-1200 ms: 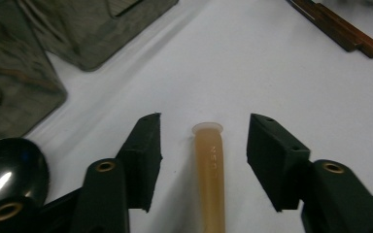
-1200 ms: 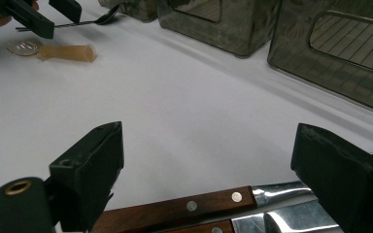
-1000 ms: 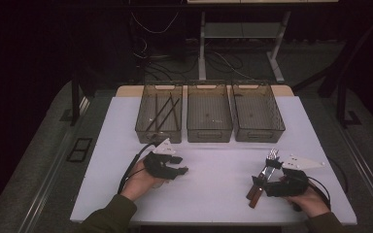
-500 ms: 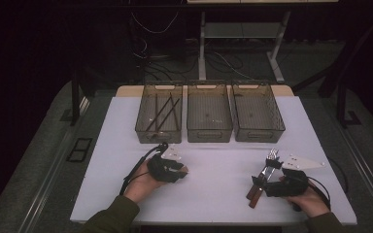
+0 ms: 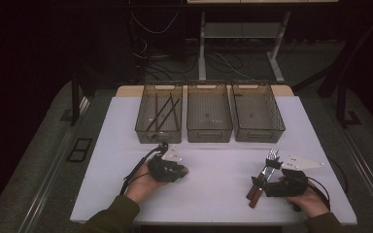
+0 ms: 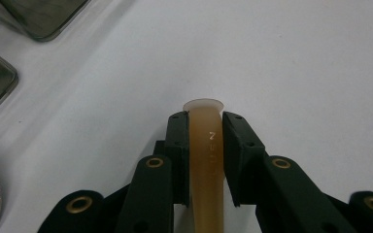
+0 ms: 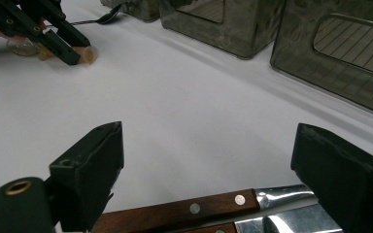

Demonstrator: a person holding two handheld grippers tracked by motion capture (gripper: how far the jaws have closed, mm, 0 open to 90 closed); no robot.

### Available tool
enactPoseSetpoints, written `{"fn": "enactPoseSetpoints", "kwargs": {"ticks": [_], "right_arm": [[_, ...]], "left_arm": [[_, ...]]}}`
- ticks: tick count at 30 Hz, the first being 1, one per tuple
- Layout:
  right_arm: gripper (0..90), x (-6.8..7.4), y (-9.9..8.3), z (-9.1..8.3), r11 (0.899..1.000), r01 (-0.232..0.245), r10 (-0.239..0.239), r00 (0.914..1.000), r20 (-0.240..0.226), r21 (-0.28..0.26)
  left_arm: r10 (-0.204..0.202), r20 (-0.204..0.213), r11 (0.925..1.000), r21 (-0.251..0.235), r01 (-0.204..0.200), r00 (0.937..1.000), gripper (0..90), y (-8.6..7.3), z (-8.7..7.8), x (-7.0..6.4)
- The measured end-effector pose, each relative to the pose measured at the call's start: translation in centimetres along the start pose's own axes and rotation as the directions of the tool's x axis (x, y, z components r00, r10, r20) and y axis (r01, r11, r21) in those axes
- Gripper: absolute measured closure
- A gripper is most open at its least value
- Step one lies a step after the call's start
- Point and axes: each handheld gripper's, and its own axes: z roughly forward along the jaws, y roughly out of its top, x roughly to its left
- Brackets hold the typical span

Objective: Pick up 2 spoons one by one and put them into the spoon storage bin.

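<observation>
My left gripper (image 5: 183, 171) rests low on the white table, left of centre, shut on a tan translucent handle (image 6: 205, 145) whose rounded end pokes out past the jaws. The right gripper view shows that same handle end (image 7: 88, 53) at its top left. My right gripper (image 7: 209, 141) stands open at the front right, its jaws on either side of two wood-handled pieces of cutlery (image 7: 184, 211) lying on the table. In the high view those handles (image 5: 252, 194) point toward me, and fork tines (image 5: 272, 155) point toward the bins.
Three smoky clear bins stand in a row at the back: the left bin (image 5: 143, 127) holds dark sticks, while the middle bin (image 5: 209, 133) and right bin (image 5: 260, 135) look bare. A metal spoon (image 7: 108, 15) lies near the left bin. Open white tabletop (image 5: 218, 170) separates my hands.
My left hand has shifted slightly to the right and settled lower on the table. The right hand and the wood-handled cutlery have stayed put.
</observation>
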Motion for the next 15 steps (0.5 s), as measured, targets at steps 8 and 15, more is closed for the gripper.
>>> {"fn": "enactPoseSetpoints", "kwargs": {"ticks": [8,15], "right_arm": [[12.0,0.05,0.04,-0.04,1.000,0.005,-0.005,1.0000,-0.002,-0.001],[12.0,0.07,0.08,-0.11,1.000,0.005,-0.005,1.0000,-0.005,-0.005]], "left_arm": [[-0.016,-0.004,0.9999,0.002,0.016,0.9999,73.9,0.12,-0.11,-0.02],[-0.065,0.011,0.9978,-0.012,0.065,0.9978,73.9,0.10,-0.82,0.24]]}}
